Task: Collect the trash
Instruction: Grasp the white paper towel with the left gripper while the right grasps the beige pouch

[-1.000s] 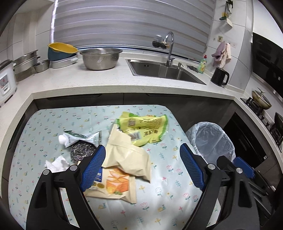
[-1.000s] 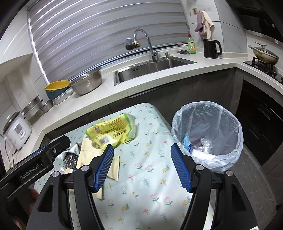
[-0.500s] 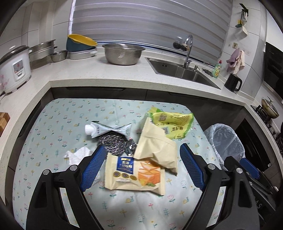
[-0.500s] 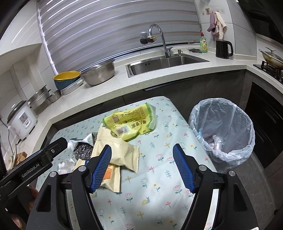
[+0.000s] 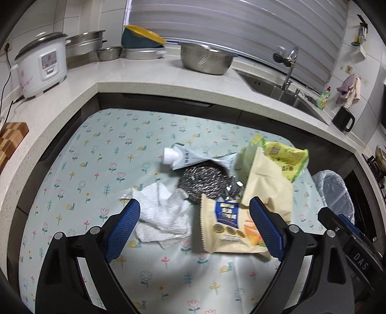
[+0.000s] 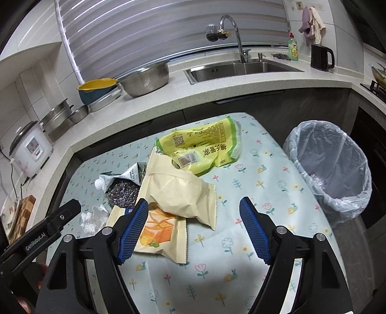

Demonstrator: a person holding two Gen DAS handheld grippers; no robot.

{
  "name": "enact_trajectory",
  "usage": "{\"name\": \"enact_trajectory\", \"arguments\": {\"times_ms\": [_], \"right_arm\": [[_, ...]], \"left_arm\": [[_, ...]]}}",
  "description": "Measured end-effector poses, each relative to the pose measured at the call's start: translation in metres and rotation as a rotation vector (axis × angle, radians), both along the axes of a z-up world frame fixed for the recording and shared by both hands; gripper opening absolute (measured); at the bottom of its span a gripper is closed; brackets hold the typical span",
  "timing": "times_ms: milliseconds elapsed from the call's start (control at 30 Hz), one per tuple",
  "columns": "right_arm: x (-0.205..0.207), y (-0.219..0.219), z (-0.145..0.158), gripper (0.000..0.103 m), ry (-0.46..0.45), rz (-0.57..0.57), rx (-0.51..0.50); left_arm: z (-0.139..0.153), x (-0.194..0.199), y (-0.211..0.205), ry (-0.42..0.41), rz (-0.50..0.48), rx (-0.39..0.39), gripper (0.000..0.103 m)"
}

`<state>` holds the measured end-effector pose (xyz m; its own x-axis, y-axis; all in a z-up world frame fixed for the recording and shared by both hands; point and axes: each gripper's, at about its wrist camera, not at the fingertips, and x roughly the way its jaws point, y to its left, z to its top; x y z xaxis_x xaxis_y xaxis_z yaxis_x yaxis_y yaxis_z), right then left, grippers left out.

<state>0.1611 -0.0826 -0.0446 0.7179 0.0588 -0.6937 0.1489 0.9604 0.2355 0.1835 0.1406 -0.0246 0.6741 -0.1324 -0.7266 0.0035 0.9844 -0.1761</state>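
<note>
Left wrist view: left tool [image 5: 194, 231] gapes empty above a floral-clothed table [image 5: 96, 169]; crumpled tissue [image 5: 164, 217] lies beside the steel scourer [image 5: 205, 181]. Right wrist view: right tool [image 6: 194, 229] spread empty; beige snack bag [image 6: 178, 190] near scourer; lined bin [image 6: 330, 169] beside table, under the sink [image 6: 241, 67] counter.

On the counter to my left I saw a white rice cooker [image 5: 42, 64] with stacked steel pans [image 5: 84, 47] beside it, then a small steel bowl [image 5: 109, 53]. A yellow and blue basin [image 5: 142, 38] sat on a grey tray [image 5: 144, 53], next to a steel colander [image 5: 207, 59]. Further right were the sink [image 6: 243, 67] with its curved tap [image 6: 232, 31], a green soap bottle [image 6: 293, 48] and a black kettle [image 6: 320, 56]. Cloths [image 6: 311, 23] hung on the wall. A wooden board [image 5: 10, 137] lay at the counter's near left end.
</note>
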Motion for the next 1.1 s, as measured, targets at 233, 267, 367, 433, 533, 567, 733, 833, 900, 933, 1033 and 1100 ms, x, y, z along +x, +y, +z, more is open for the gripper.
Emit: {"name": "enact_trajectory", "arguments": {"times_ms": [233, 267, 367, 433, 533, 567, 733, 833, 900, 933, 1033, 1100], "right_arm": [[0.024, 0.013, -0.021, 0.078, 0.039, 0.018, 0.006], [0.028, 0.015, -0.023, 0.079, 0.044, 0.021, 0.006], [0.038, 0.020, -0.031, 0.079, 0.056, 0.025, 0.004], [0.045, 0.024, -0.035, 0.079, 0.065, 0.027, 0.002], [0.053, 0.027, -0.042, 0.080, 0.078, 0.032, -0.003], [0.056, 0.028, -0.045, 0.080, 0.085, 0.033, -0.003], [0.062, 0.029, -0.057, 0.080, 0.108, 0.029, -0.002], [0.063, 0.027, -0.062, 0.074, 0.116, 0.030, 0.007], [0.063, 0.026, -0.064, 0.064, 0.125, 0.035, 0.018], [0.062, 0.025, -0.064, 0.061, 0.125, 0.039, 0.024], [0.058, 0.024, -0.061, 0.055, 0.109, 0.042, 0.016], [0.054, 0.023, -0.056, 0.052, 0.099, 0.047, 0.014]], "left_arm": [[-0.028, 0.010, 0.020, 0.059, 0.038, -0.011, 0.088], [-0.031, 0.011, 0.022, 0.066, 0.041, -0.015, 0.088], [-0.042, 0.017, 0.030, 0.096, 0.055, -0.034, 0.088], [-0.048, 0.020, 0.033, 0.112, 0.064, -0.040, 0.088], [-0.055, 0.024, 0.036, 0.130, 0.072, -0.048, 0.088], [-0.058, 0.025, 0.036, 0.137, 0.071, -0.049, 0.088], [-0.065, 0.028, 0.035, 0.155, 0.062, -0.055, 0.086], [-0.068, 0.030, 0.032, 0.165, 0.048, -0.053, 0.072], [-0.071, 0.033, 0.031, 0.182, 0.039, -0.061, 0.064], [-0.071, 0.033, 0.031, 0.187, 0.034, -0.069, 0.058], [-0.071, 0.032, 0.028, 0.185, 0.029, -0.062, 0.041], [-0.069, 0.030, 0.027, 0.183, 0.031, -0.061, 0.033]]}}
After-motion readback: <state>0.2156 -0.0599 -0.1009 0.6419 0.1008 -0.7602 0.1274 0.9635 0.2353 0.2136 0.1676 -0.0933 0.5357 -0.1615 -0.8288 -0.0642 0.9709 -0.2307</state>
